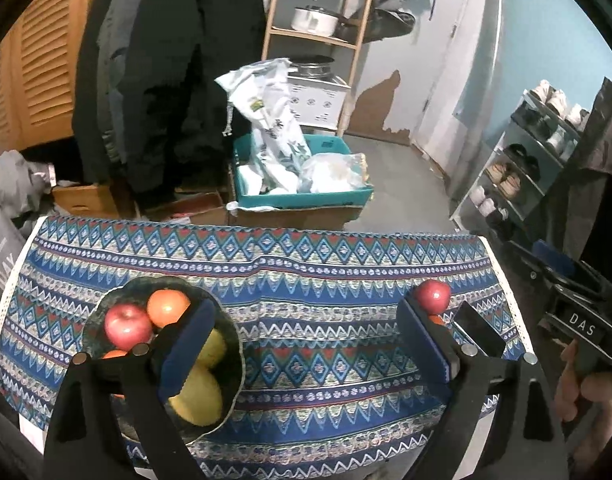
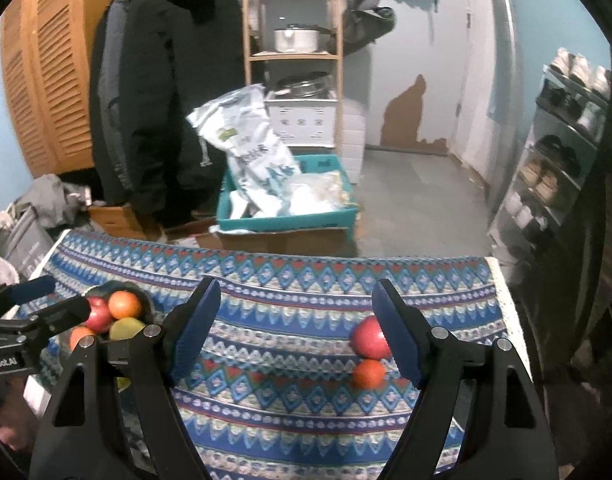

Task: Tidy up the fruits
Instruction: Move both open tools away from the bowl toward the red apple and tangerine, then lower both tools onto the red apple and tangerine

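Left wrist view, "DAS" label (image 1: 581, 329) on right tool (image 1: 479, 334), jaws apart.

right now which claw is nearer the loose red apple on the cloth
Right. The right claw hovers open beside the red apple; the left claw is over by the bowl.

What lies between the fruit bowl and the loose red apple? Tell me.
Nothing but bare patterned tablecloth lies between the bowl and the loose red apple; the right wrist view shows it best.

place: home entryway/storage | evid: shoe rack (image 2: 561, 168), hung coat (image 2: 162, 92), shelf w/ pot (image 2: 296, 38)
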A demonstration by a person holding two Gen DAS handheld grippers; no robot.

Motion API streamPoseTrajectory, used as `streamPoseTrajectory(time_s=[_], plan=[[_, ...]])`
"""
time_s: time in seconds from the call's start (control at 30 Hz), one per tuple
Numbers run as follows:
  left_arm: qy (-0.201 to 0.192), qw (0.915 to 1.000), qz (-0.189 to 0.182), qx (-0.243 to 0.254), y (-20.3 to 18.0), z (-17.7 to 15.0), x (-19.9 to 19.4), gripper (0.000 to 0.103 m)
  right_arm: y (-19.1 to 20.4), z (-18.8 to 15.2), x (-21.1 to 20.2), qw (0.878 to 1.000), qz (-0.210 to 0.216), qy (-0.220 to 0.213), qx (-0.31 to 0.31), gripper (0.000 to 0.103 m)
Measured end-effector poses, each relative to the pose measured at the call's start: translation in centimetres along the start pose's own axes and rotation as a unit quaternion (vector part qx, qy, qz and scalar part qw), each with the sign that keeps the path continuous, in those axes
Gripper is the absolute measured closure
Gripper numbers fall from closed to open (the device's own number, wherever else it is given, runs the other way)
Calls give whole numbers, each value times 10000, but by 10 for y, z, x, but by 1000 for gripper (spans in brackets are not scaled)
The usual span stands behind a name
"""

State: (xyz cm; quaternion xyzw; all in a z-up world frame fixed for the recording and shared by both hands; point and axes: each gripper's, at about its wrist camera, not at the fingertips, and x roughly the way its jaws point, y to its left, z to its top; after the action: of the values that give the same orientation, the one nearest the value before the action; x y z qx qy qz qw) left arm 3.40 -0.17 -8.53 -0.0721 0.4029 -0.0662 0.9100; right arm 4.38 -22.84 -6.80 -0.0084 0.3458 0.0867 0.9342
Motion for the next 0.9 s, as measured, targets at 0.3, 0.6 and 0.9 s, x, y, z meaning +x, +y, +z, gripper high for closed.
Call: streamPoseTrajectory(time_s=[0.3, 0.6, 0.9], plan=[[208, 9994, -34, 287, -32, -1, 27, 9, -51, -14, 10, 9984, -422, 209, 309, 24], [406, 9978, 70, 523, -54, -7, 57, 9, -84, -29, 28, 9955, -586, 485, 564, 24], [577, 9965, 2, 601, -69, -10, 89, 9, -101, -51, 71, 9911, -569, 997, 680, 24]])
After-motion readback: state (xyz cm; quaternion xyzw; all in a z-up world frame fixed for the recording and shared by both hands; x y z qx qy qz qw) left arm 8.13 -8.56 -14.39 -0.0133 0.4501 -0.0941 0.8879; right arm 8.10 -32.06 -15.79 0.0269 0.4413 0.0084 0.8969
